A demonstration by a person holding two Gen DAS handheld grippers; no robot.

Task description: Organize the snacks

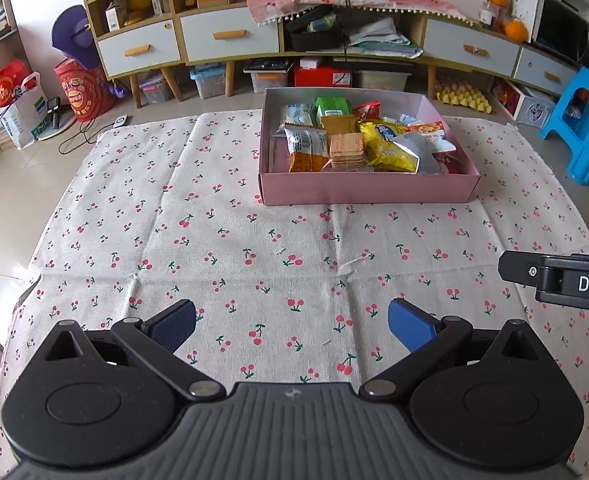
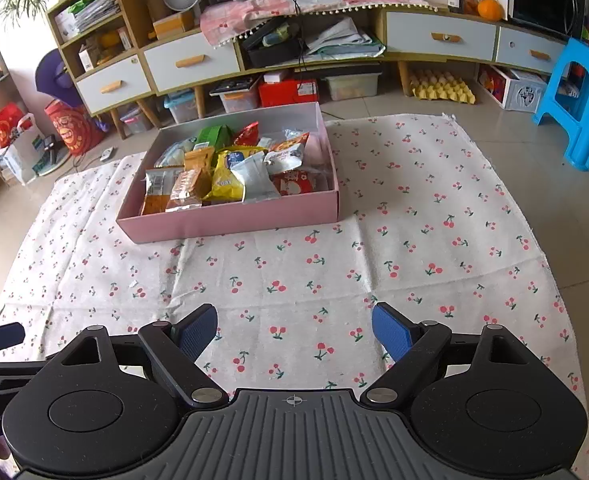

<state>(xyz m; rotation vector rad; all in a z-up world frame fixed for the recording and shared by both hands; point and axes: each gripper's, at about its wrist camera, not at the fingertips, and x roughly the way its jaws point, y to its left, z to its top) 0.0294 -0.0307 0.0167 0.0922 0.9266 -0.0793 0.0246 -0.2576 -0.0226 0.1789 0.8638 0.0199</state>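
Observation:
A shallow pink box (image 1: 368,189) (image 2: 230,221) sits on a cherry-print cloth (image 1: 214,240) (image 2: 414,220), filled with several snack packets: a yellow bag (image 1: 388,148) (image 2: 227,176), a cracker stack (image 1: 347,150), an orange-and-white packet (image 1: 306,149) (image 2: 156,192), a silver pouch (image 1: 420,152) (image 2: 256,179) and a green pack (image 1: 333,107) (image 2: 211,135). My left gripper (image 1: 292,326) hovers open over bare cloth, well short of the box. In the same way my right gripper (image 2: 296,332) stands open and empty. Part of the right gripper (image 1: 558,278) shows at the left wrist view's right edge.
A low wooden cabinet (image 1: 230,36) (image 2: 190,62) with drawers runs along the back, with storage bins and an egg tray (image 1: 463,96) (image 2: 442,88) beneath it. A blue plastic stool (image 1: 584,128) (image 2: 578,104) stands at the right; bags (image 1: 18,108) lie at the left on tiled floor.

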